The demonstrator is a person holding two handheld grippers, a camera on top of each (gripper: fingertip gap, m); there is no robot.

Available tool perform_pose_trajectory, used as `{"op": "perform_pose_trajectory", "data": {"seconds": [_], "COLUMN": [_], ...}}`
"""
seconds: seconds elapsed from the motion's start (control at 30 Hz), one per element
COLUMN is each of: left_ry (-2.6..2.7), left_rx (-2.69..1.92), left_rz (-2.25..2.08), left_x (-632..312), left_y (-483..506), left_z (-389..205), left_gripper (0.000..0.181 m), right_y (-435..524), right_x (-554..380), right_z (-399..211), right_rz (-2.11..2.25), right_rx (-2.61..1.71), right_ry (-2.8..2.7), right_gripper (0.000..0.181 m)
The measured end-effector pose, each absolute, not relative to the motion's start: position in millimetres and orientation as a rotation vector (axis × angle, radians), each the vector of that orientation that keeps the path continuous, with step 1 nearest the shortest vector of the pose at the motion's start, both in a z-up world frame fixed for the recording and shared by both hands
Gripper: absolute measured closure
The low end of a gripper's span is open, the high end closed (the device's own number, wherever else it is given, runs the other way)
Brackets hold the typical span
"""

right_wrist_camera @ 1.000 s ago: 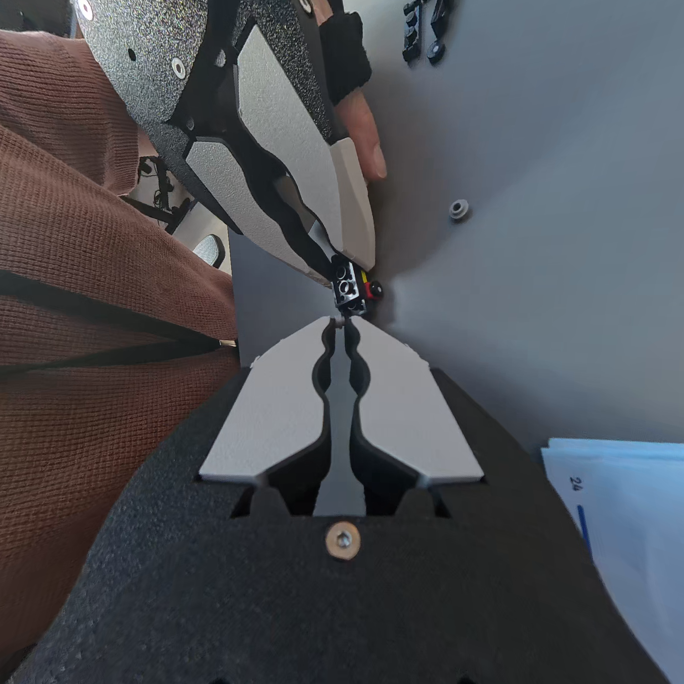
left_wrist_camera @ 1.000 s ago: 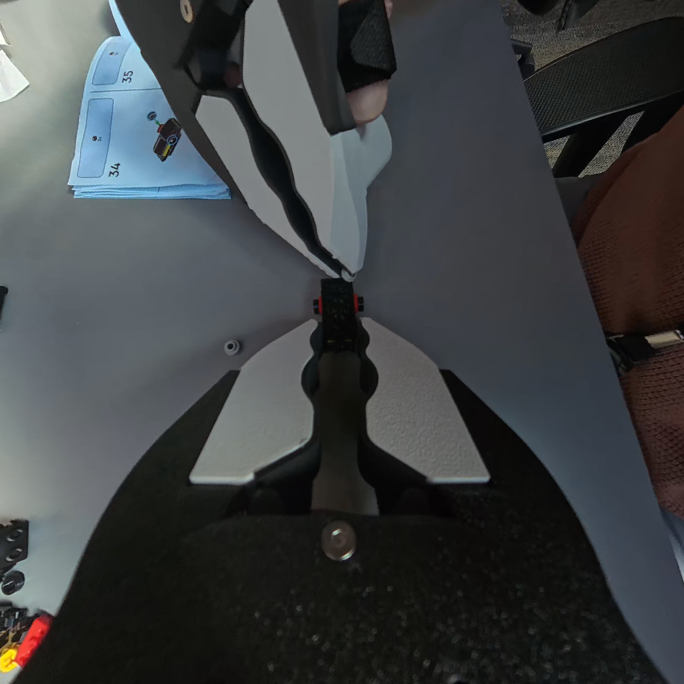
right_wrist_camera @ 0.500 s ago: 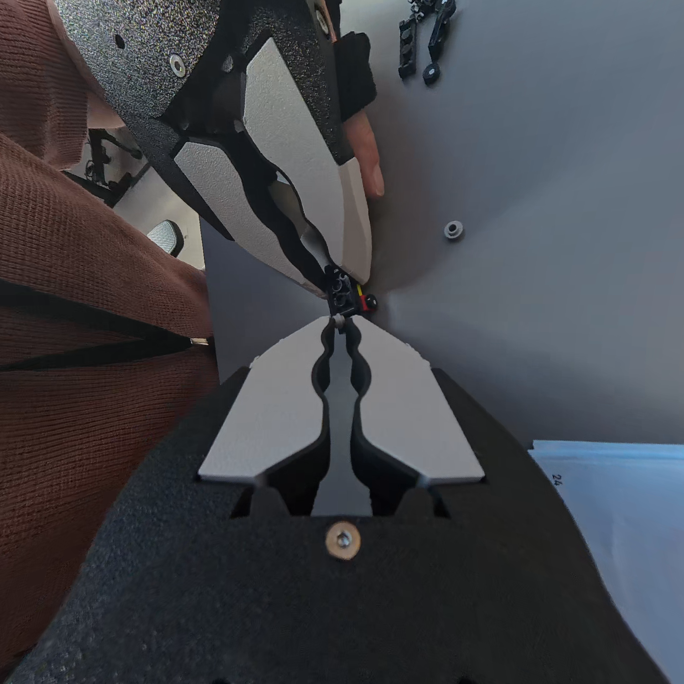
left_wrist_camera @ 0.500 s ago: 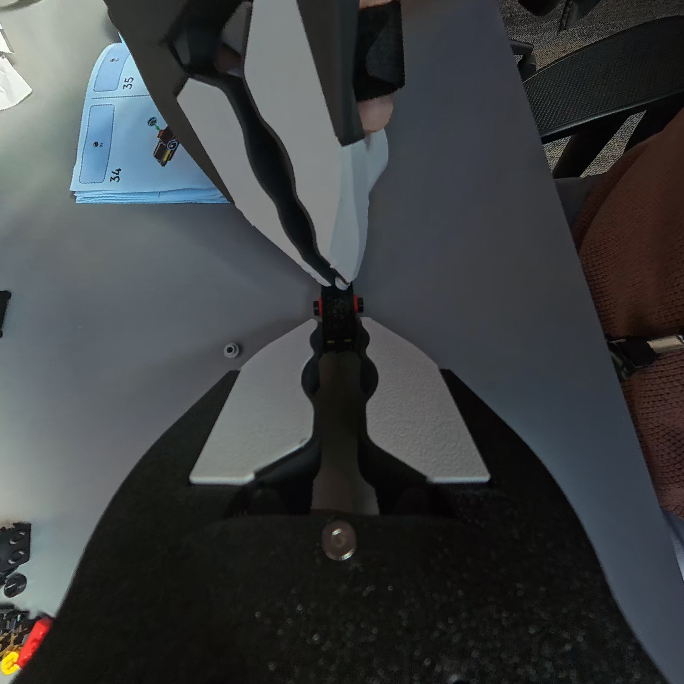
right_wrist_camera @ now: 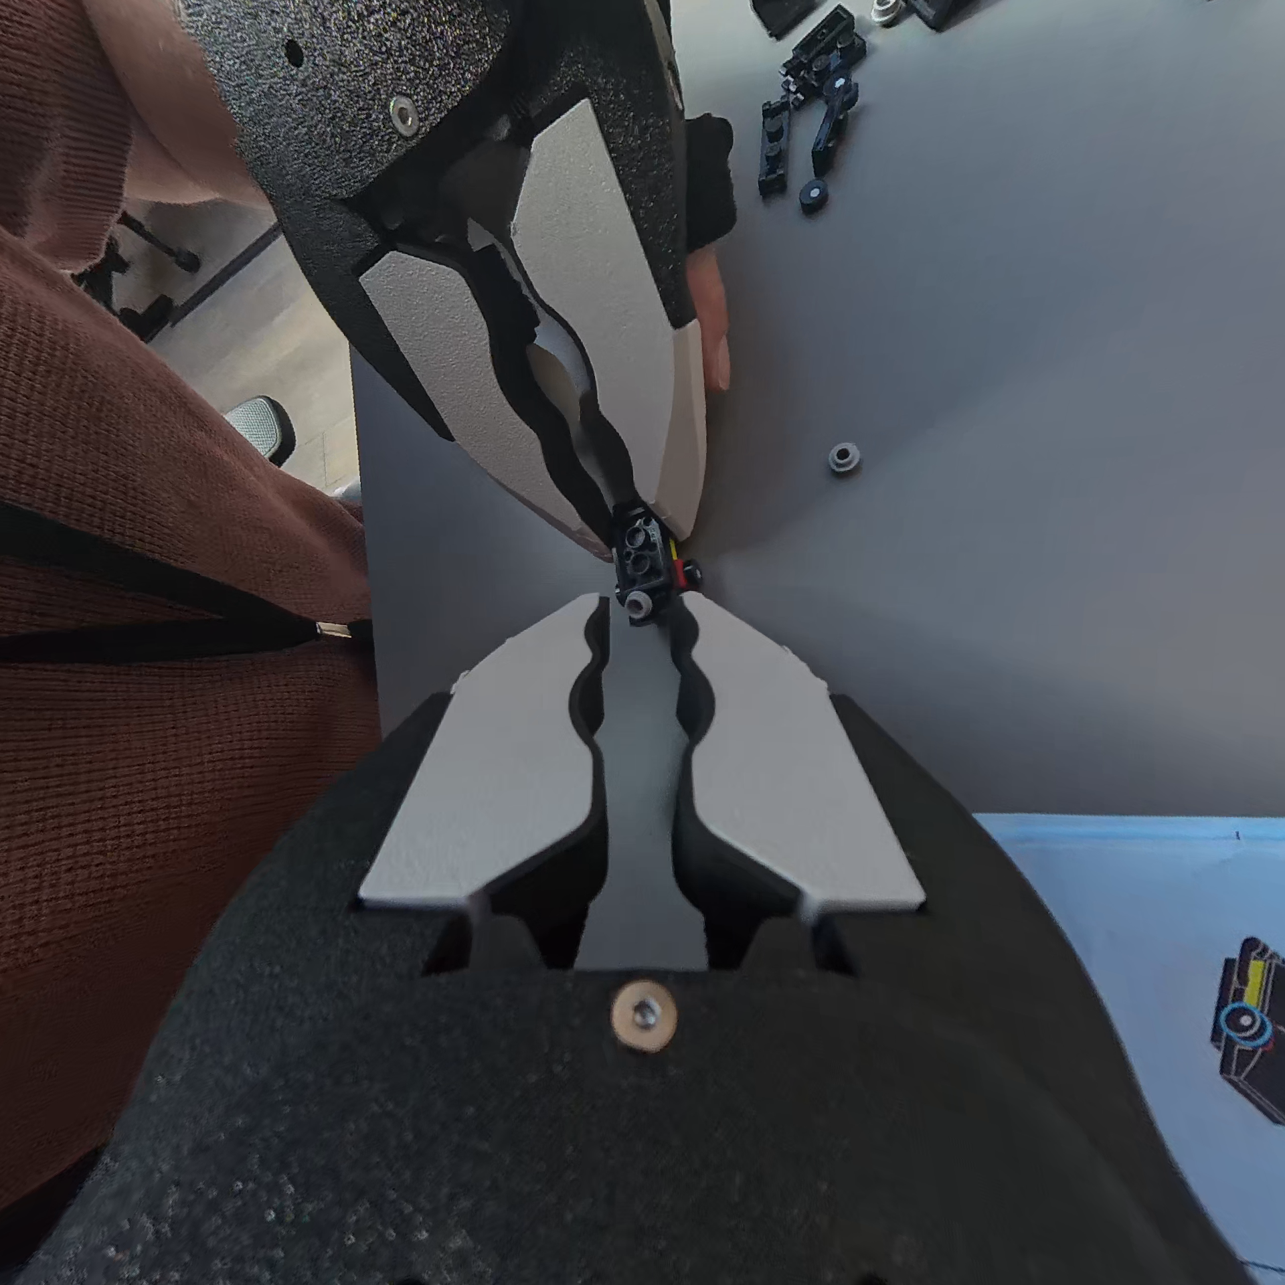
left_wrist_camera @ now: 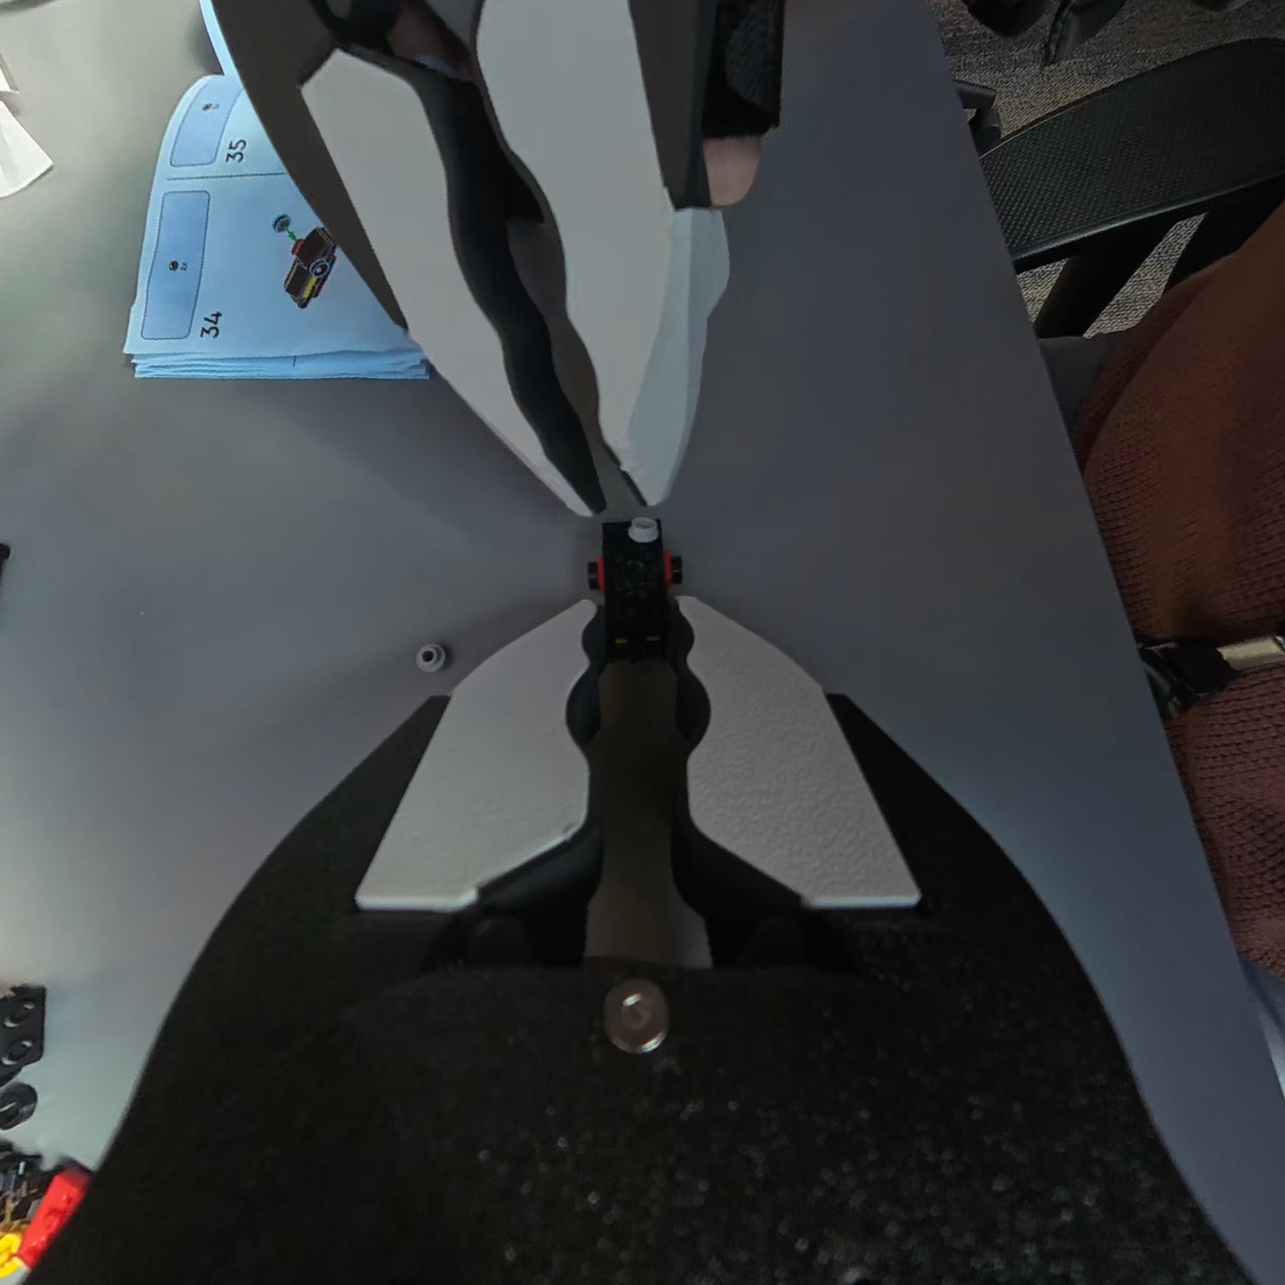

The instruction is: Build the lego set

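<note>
My left gripper point(left_wrist_camera: 633, 613) is shut on a small black lego assembly point(left_wrist_camera: 631, 591) with red pieces on its two sides, held above the grey table point(left_wrist_camera: 208, 556). A small light grey round stud point(left_wrist_camera: 642, 532) sits on the assembly's far end. My right gripper point(right_wrist_camera: 643, 602) is open, its tips just short of that stud point(right_wrist_camera: 638, 603) and the assembly point(right_wrist_camera: 643, 553). In the left wrist view the right gripper point(left_wrist_camera: 621, 502) comes down from the top, its tips a little apart from the stud.
A second grey round stud point(left_wrist_camera: 432, 657) lies loose on the table. A blue instruction booklet point(left_wrist_camera: 229, 278) lies at the far left. Loose black pieces point(right_wrist_camera: 813, 104) and a red and yellow pile point(left_wrist_camera: 35, 1196) lie aside. A person's brown sleeve point(left_wrist_camera: 1217, 487) is beyond the table edge. Both grippers' tips are close together, under 4 cm apart.
My right gripper was shut on the grey stud and held it against the assembly. It has now opened, left the stud on the assembly and drawn back slightly. The left gripper has kept its hold.
</note>
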State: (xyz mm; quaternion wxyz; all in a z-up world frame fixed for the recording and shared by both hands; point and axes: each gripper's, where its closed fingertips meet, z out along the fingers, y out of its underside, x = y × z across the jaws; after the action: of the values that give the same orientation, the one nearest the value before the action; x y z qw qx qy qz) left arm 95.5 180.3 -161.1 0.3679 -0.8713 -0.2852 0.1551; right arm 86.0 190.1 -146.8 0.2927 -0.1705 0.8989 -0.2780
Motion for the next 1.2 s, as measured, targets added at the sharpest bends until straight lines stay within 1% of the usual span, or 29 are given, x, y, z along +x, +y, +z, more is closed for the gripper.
{"op": "perform_pose_trajectory", "data": {"seconds": [0.03,0.13,0.3,0.83,1.2], "left_ry": [-0.733,-0.735,-0.735,-0.736,-0.737], "left_rx": [-2.238,-2.232,-2.231,-2.231,-2.229], "left_rz": [0.398,0.395,0.386,0.378,0.376], "left_x": [95,95,95,95,95], "left_y": [180,180,181,181,181], "left_z": [-161,-161,-161,-161,-161], "left_gripper": [0.164,0.164,0.164,0.164,0.164], "right_y": [188,187,191,190,188], "right_x": [84,77,86,87,88], "right_z": [-142,-135,-144,-152,-148], "right_rz": [-0.803,-1.003,-1.063,-0.95,-0.986], "right_rx": [-0.467,-0.571,-0.71,-0.76,-0.742], "right_ry": [2.388,2.458,2.542,2.589,2.555], "right_gripper": [0.181,0.181,0.181,0.181,0.181]}}
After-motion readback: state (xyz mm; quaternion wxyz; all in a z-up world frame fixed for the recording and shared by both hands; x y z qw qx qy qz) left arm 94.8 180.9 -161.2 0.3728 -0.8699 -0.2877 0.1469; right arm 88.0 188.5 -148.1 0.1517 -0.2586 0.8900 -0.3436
